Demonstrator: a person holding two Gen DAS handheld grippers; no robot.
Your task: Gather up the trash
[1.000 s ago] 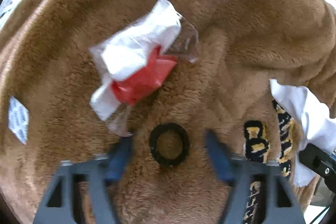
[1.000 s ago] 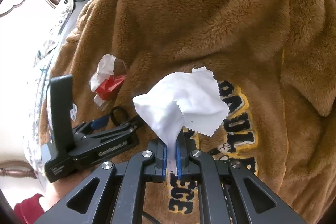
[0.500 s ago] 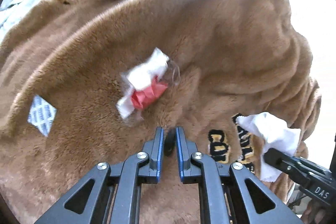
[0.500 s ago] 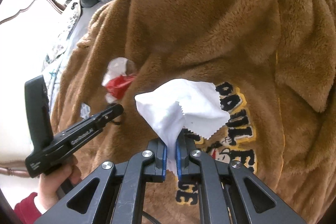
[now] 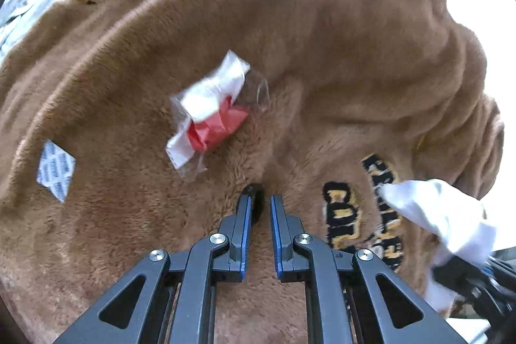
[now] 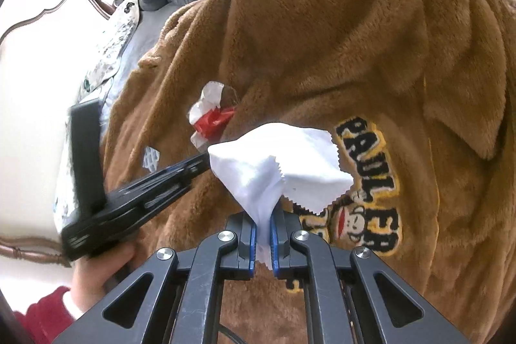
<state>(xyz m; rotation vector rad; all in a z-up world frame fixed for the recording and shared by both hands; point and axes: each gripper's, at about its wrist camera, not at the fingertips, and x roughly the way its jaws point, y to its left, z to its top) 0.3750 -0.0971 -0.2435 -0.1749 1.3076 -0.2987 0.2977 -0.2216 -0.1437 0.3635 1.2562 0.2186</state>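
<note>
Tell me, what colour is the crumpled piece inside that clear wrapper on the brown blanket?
Red, beside white paper in the clear wrapper; the left wrist view shows it best.

Fuzzy brown fleece garment (image 5: pixel 322 37); glossy crinkled plastic wrapper (image 5: pixel 213 115); matt white cloth (image 6: pixel 280 163).

Left wrist view: fleece garment (image 5: pixel 322 37) fills the frame. Crumpled wrapper (image 5: pixel 213 115) lies on it, centre-left. Small sachet (image 5: pixel 55 170) on it at far left, well apart from the wrapper. Ring (image 5: pixel 254 202) sits between the left gripper (image 5: pixel 258 208) fingers, bottom centre. Lettering (image 5: pixel 348 215) lower right; cloth (image 5: pixel 441 221) beside it, at the right edge.

Right wrist view: cloth (image 6: pixel 280 163) at centre, in the right gripper (image 6: pixel 263 234); wrapper (image 6: pixel 211 115) above-left; sachet (image 6: pixel 151 157) left of centre.
</note>
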